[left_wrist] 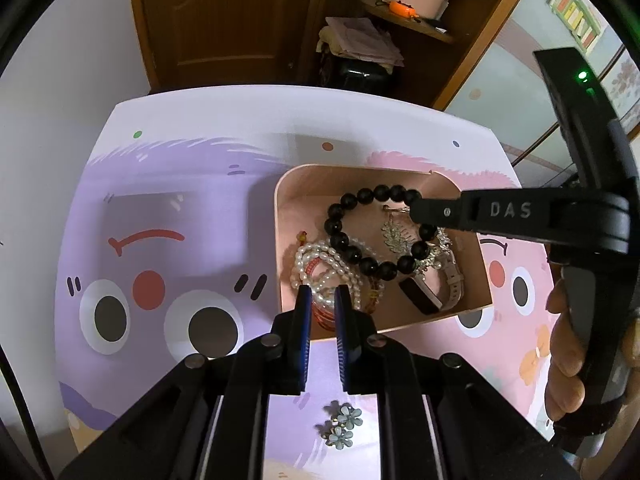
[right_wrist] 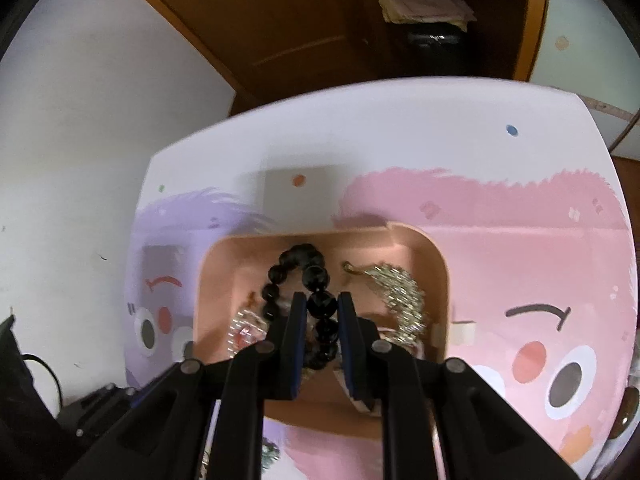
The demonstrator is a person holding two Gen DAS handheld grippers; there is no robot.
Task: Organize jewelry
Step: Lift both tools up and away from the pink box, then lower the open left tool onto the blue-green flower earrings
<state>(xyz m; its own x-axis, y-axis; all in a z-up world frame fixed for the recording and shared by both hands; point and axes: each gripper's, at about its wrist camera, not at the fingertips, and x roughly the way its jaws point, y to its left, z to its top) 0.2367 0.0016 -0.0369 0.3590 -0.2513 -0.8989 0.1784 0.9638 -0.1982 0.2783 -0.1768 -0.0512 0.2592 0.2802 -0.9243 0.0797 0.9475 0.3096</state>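
One glossy black round-bead bracelet [right_wrist: 320, 304], clamped in right gripper [right_wrist: 322, 300] jaws above pink rounded-corner tray [left_wrist: 484, 272]; left gripper [left_wrist: 323, 294] jaws parted, holding nothing, over pearl strands [left_wrist: 320, 264].

Right gripper [right_wrist: 323, 304] reaches in level from the right, jaws closed on a black bead. Left gripper [left_wrist: 322, 298] points forward, jaws slightly parted, gripping nothing.

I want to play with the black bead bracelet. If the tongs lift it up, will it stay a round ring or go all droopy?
Probably droopy: the black bead bracelet is separate round beads on a string, and it already sags into a long loop where the right tongs pinch it. Its shiny beads look slippery and might roll in the grip. It likely weighs more than the pearl bracelet.
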